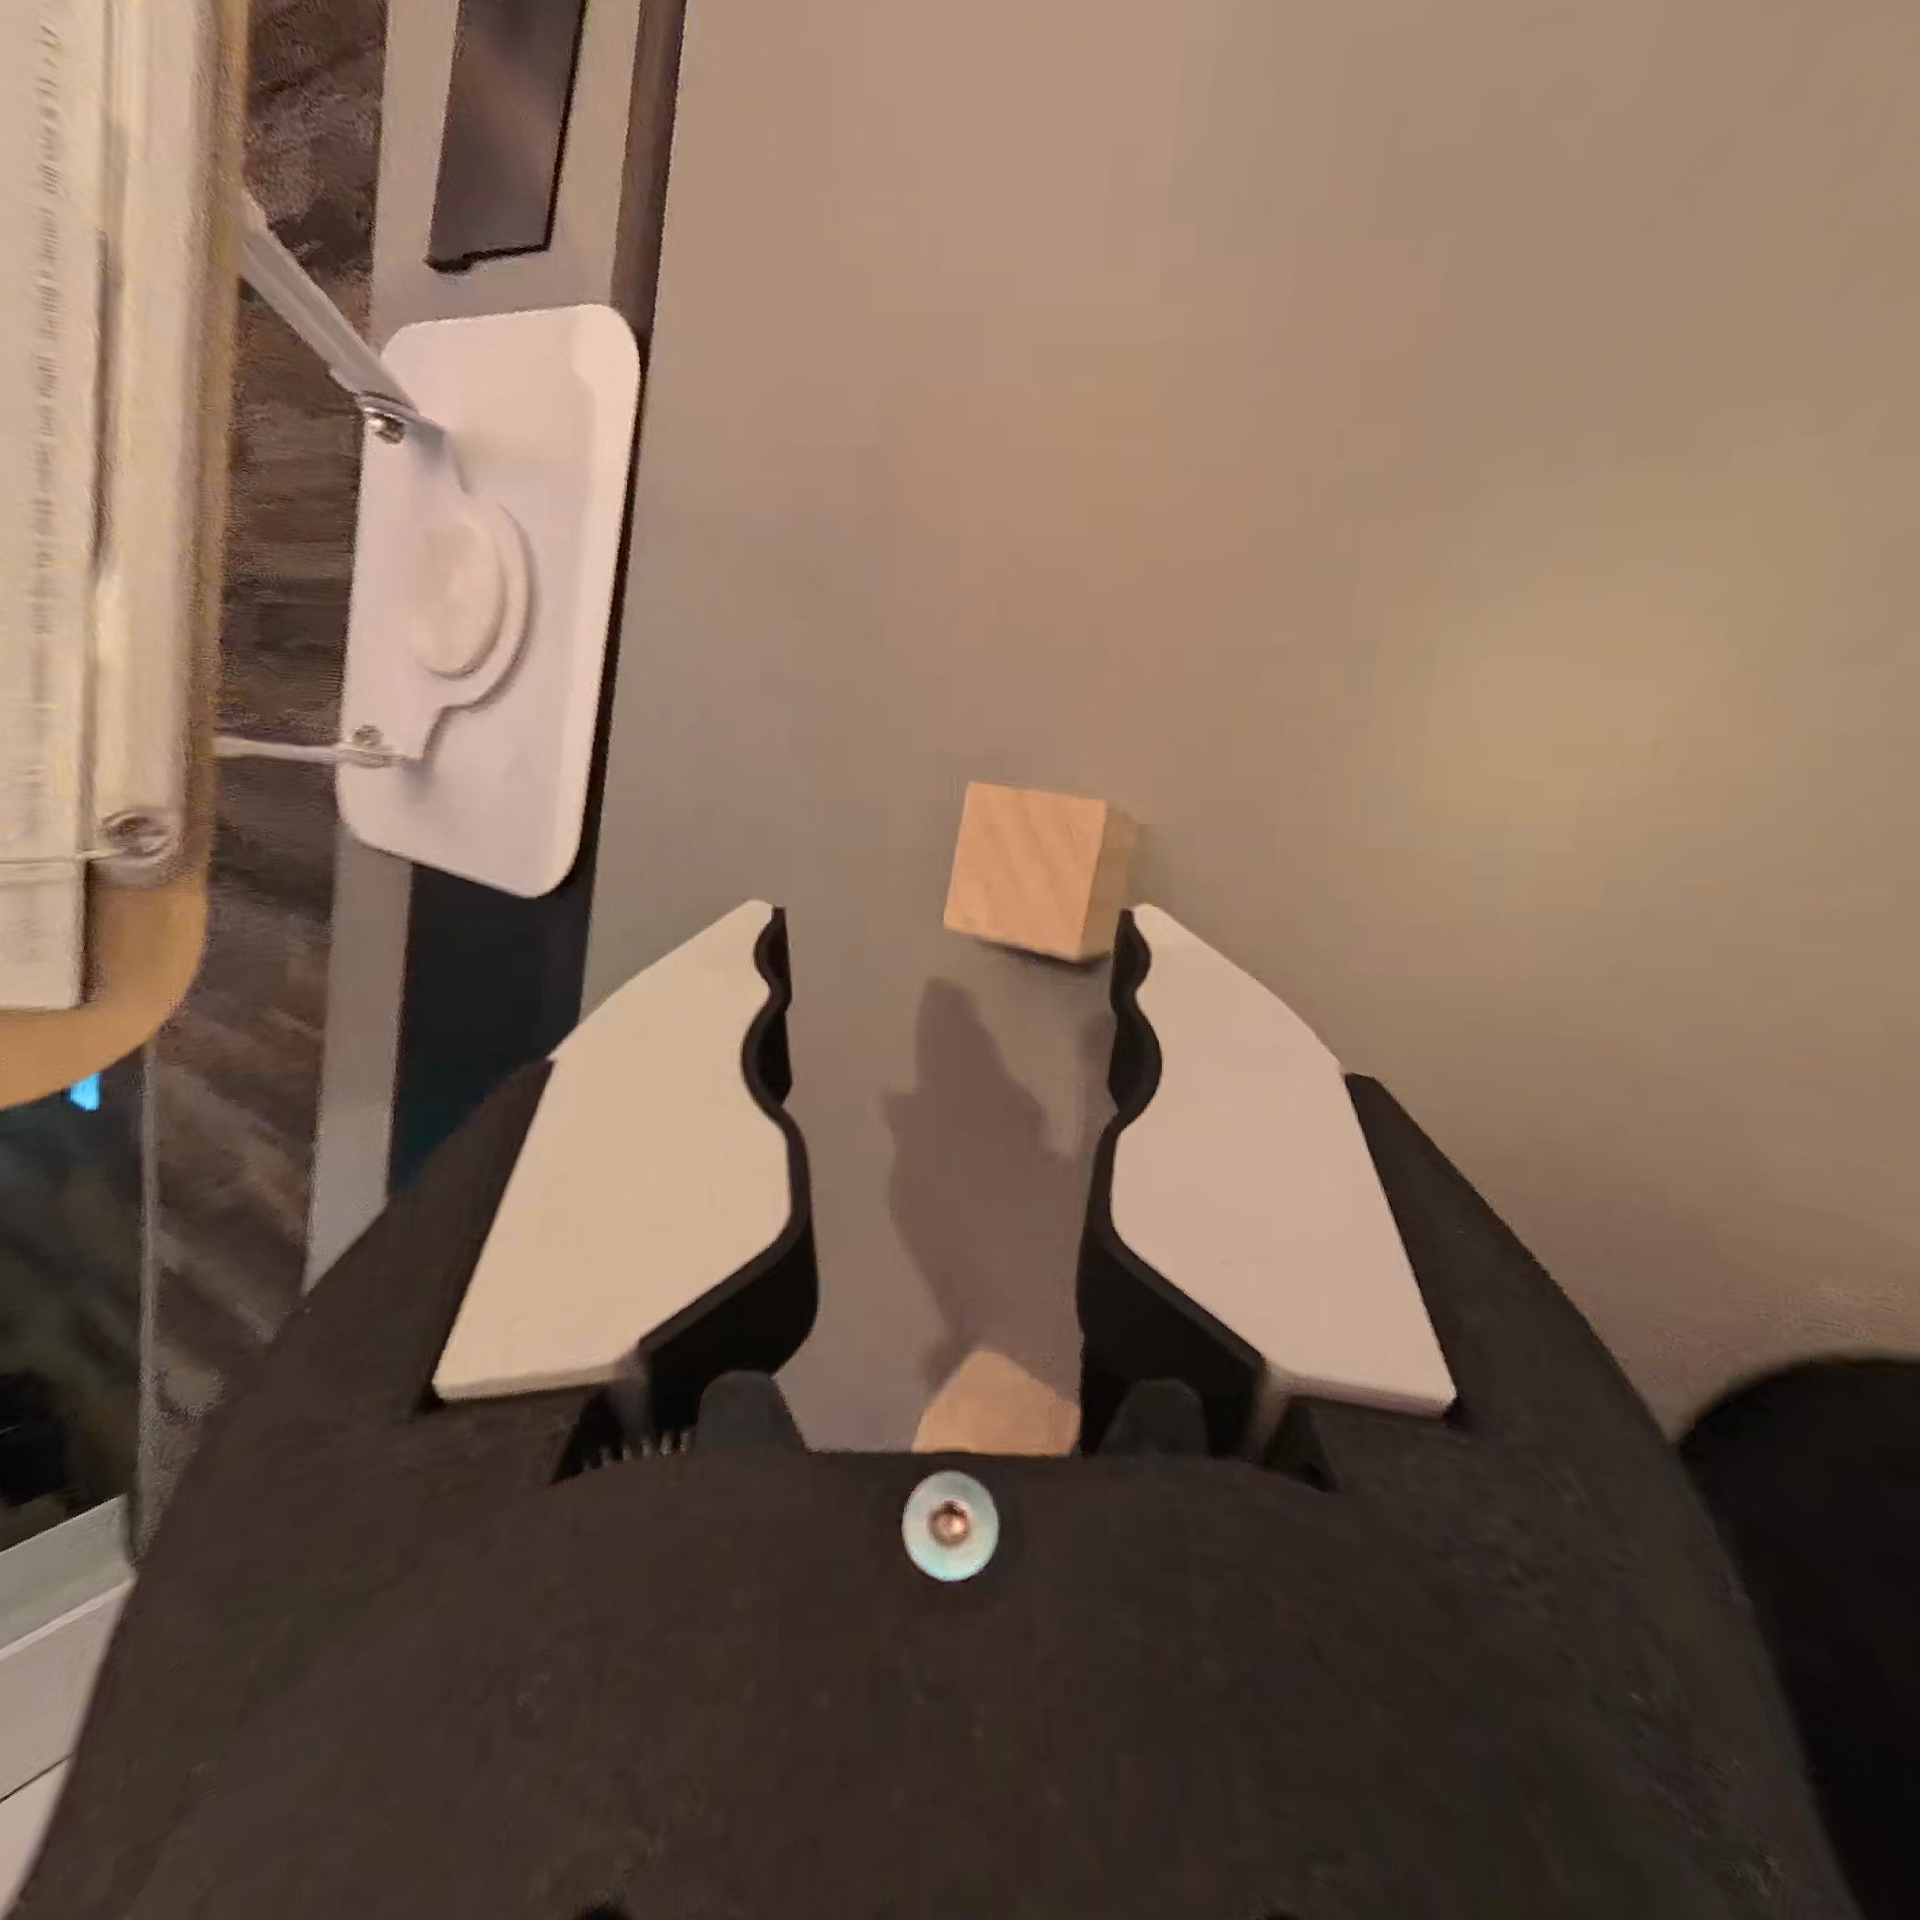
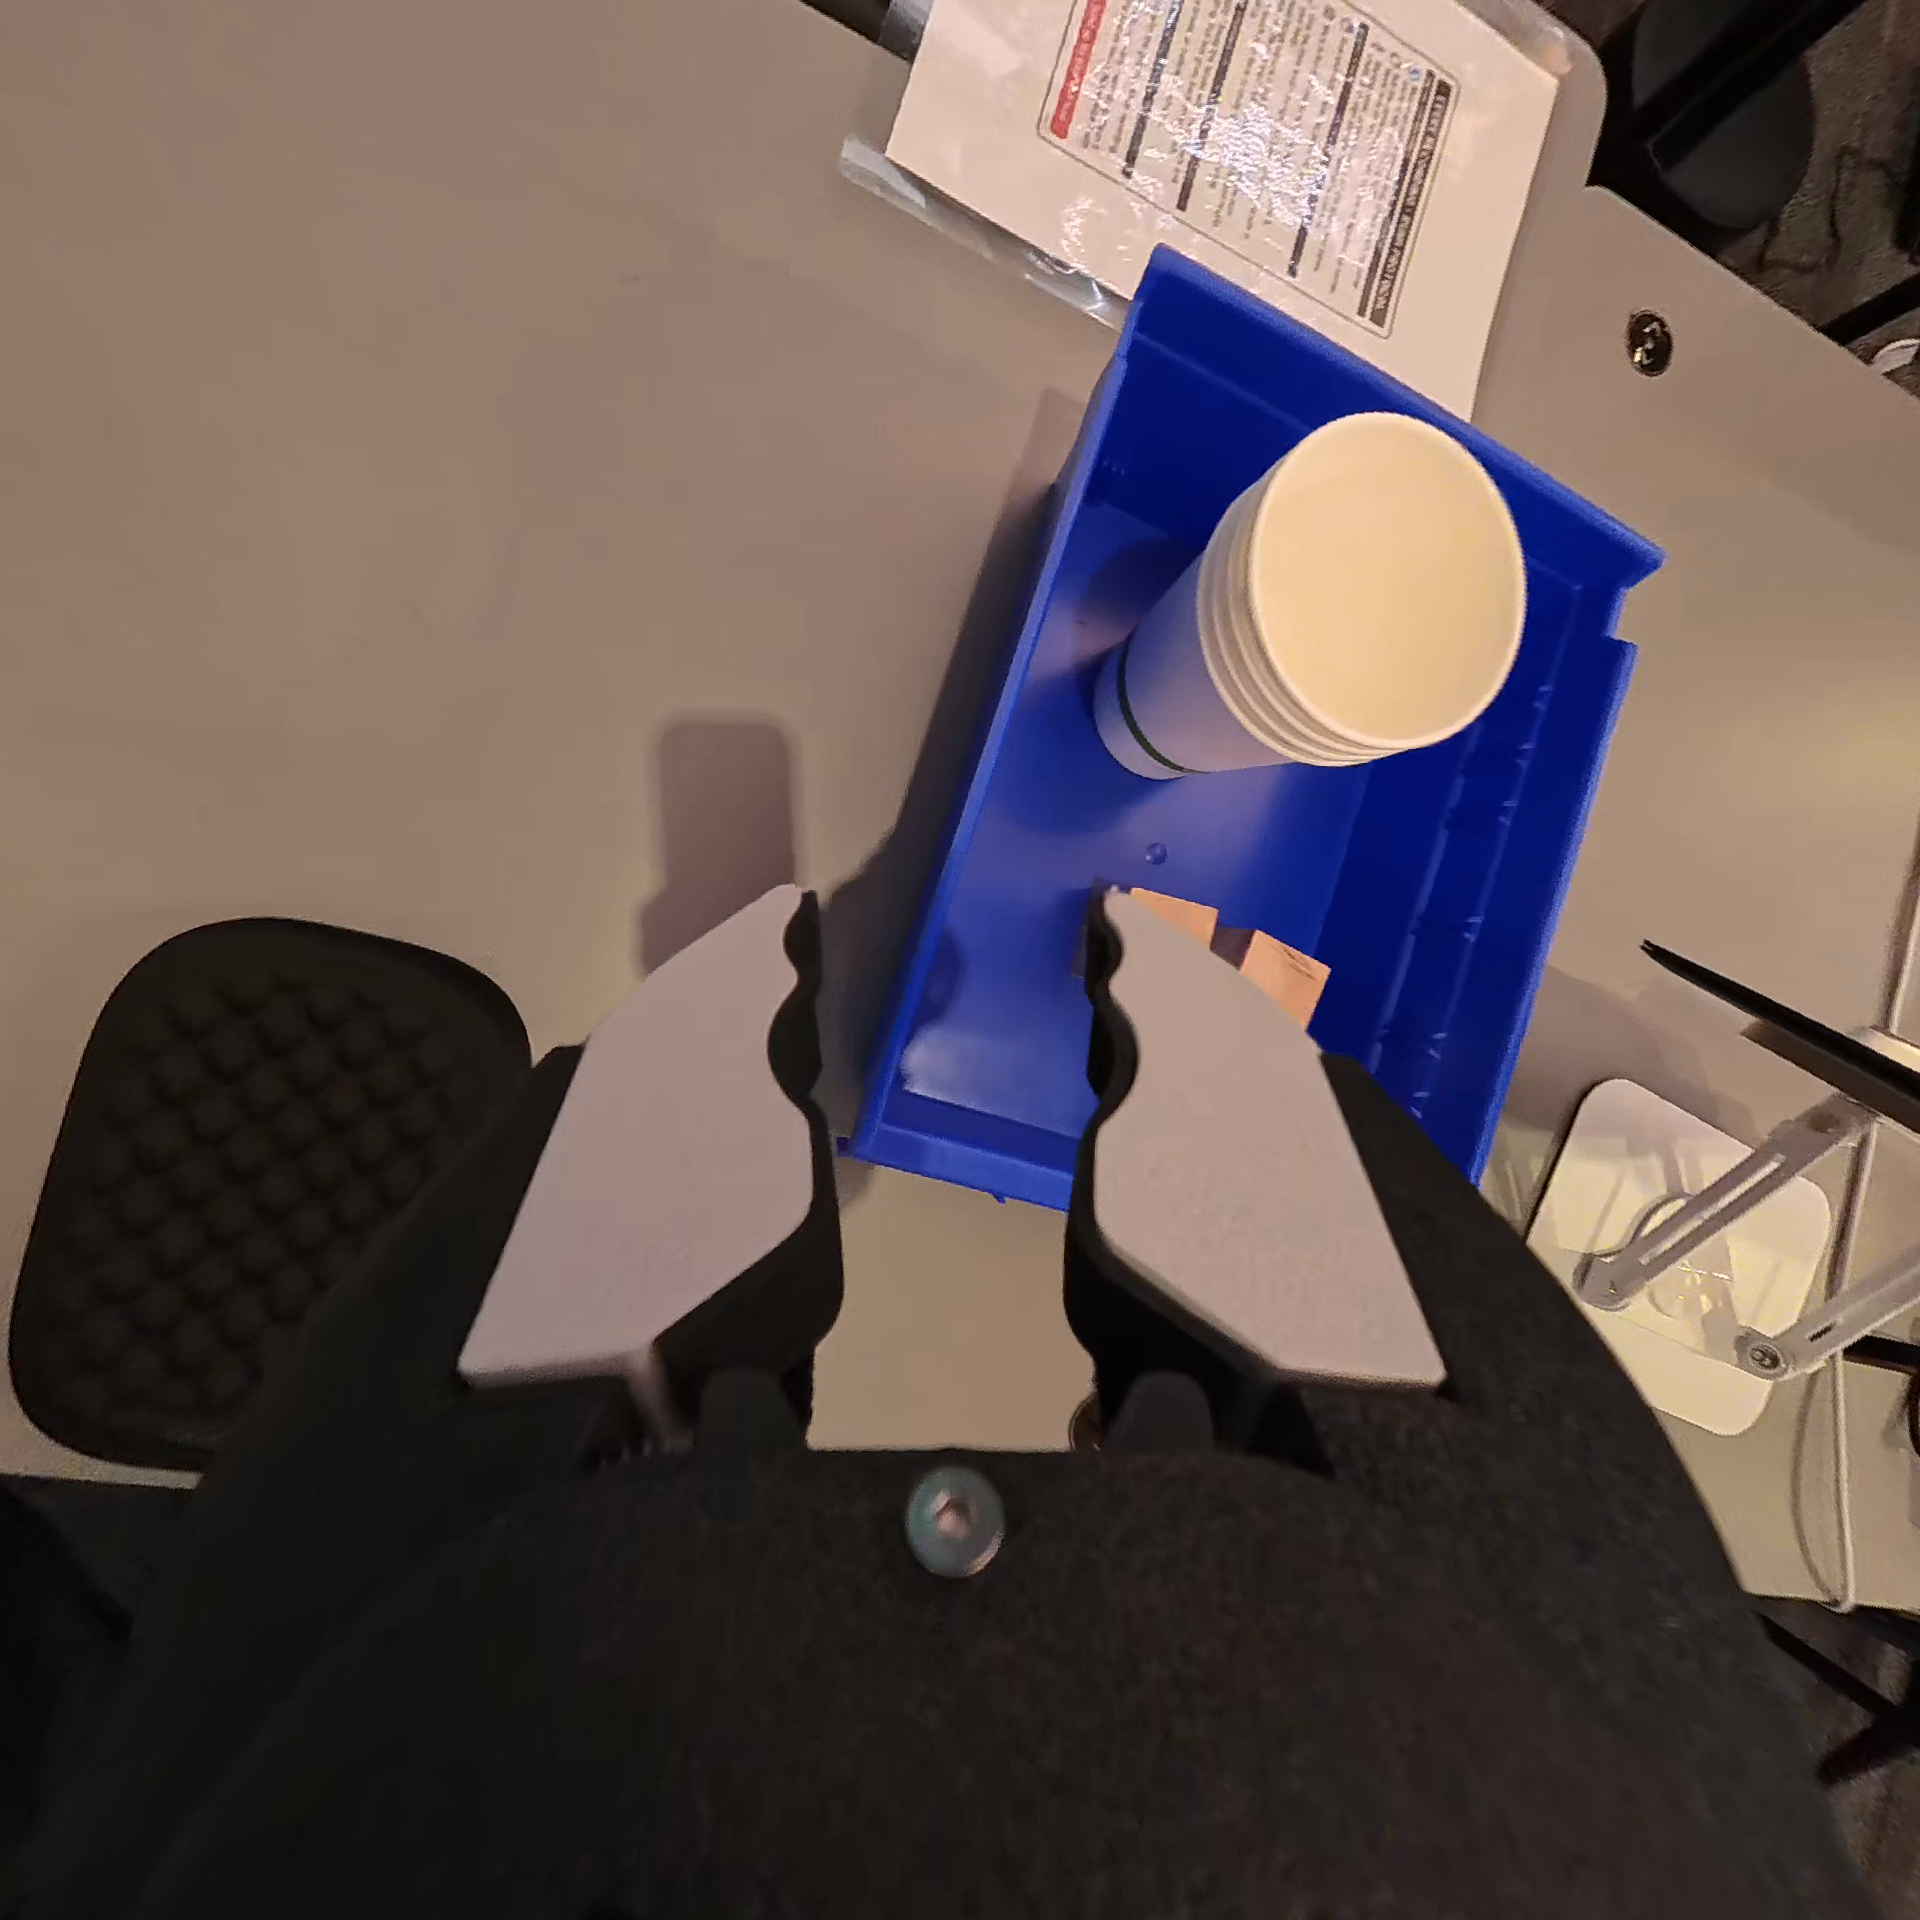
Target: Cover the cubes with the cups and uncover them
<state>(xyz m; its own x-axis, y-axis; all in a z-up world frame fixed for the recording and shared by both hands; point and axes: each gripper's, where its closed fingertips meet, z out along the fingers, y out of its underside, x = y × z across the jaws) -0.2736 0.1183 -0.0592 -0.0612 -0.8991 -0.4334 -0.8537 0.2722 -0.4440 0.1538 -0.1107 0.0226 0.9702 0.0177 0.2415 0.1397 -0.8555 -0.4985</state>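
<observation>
Wooden cube (image 1: 1034, 871) sits bare on the grey table (image 1: 1351, 520), centre of the left wrist frame, just past the left gripper (image 1: 948, 914), whose jaws stand apart and empty. A second cube (image 1: 997, 1405) lies lower down, partly hidden by the gripper body. Risk: a fingertip nudges the near cube and slides it. White mount (image 1: 488, 603) stands at the left edge.

Right wrist frame: black pad (image 2: 260, 1164) lower left; right gripper (image 2: 951, 914) apart, empty, over the blue bin (image 2: 997, 790). Stacked cups (image 2: 1320, 613) stand upside down inside; more cubes (image 2: 1262, 961) beside them. Risk: several nested cups lift together, or the bin wall blocks the fingers. Printed sheet (image 2: 1195, 135) at top.
</observation>
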